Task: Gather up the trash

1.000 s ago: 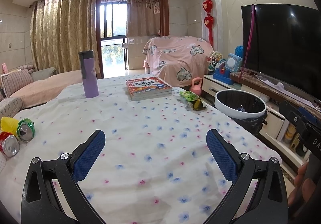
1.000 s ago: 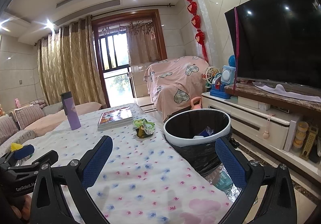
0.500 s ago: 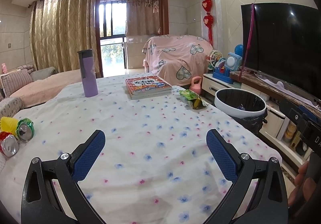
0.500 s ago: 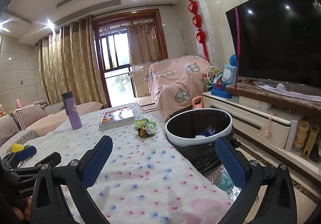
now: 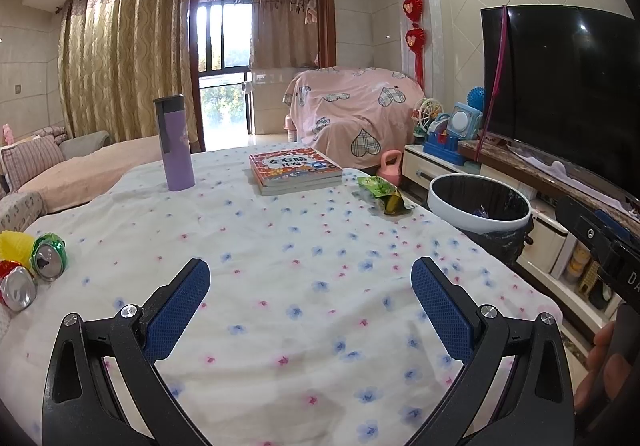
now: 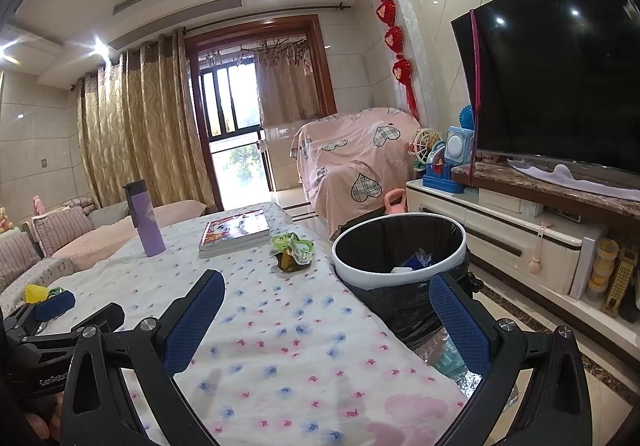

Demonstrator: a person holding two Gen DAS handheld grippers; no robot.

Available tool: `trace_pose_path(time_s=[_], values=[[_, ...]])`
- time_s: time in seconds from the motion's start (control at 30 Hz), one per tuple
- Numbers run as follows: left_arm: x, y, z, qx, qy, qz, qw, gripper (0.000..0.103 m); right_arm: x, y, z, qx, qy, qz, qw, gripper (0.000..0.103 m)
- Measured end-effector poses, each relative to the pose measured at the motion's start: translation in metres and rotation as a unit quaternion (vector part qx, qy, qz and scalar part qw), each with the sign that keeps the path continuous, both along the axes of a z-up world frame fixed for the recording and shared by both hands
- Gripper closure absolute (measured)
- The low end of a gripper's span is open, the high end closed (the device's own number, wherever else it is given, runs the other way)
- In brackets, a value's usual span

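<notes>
A crumpled green snack wrapper point(image 5: 383, 195) point(image 6: 293, 250) lies near the table's right edge, beside the books. At the far left edge lie a green can point(image 5: 50, 256), a red can point(image 5: 15, 286) and a yellow cup point(image 5: 14, 244). A white-rimmed trash bin point(image 5: 478, 206) point(image 6: 400, 250) with a black liner stands on the floor right of the table, some trash inside. My left gripper point(image 5: 310, 286) hovers open over the flowered tablecloth, nothing between its fingers. My right gripper point(image 6: 326, 300) is open above the table's right edge, near the bin.
A purple bottle point(image 5: 174, 144) and a stack of books point(image 5: 294, 171) stand at the back of the table point(image 5: 280, 254). A TV point(image 5: 560, 86) on a low cabinet runs along the right. A pink-covered chair point(image 5: 352, 118) stands behind; a sofa point(image 5: 80, 166) is at left.
Both views have shifted only slightly; the right gripper edged a little nearer to the bin. Both grippers stay open and empty.
</notes>
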State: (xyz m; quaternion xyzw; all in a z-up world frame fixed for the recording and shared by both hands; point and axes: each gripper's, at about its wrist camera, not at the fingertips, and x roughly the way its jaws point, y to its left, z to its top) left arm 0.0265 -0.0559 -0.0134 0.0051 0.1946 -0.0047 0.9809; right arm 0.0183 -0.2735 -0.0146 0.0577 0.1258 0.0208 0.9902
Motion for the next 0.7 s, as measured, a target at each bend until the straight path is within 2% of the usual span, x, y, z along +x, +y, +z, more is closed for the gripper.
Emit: trace_pose_path(time_s=[0.27,0.7], values=[[0.003,0.0,-0.001,0.0,0.006,-0.002,1.0,0.0,0.002,0.0,0.0,0.003,0.006,0.001,1.0,0.0],[0.015,0.005,-0.003,-0.011,0.029,-0.002,0.9995,0.0,0.017,0.005,-0.001,0.007,0.041,0.016,0.999,0.0]])
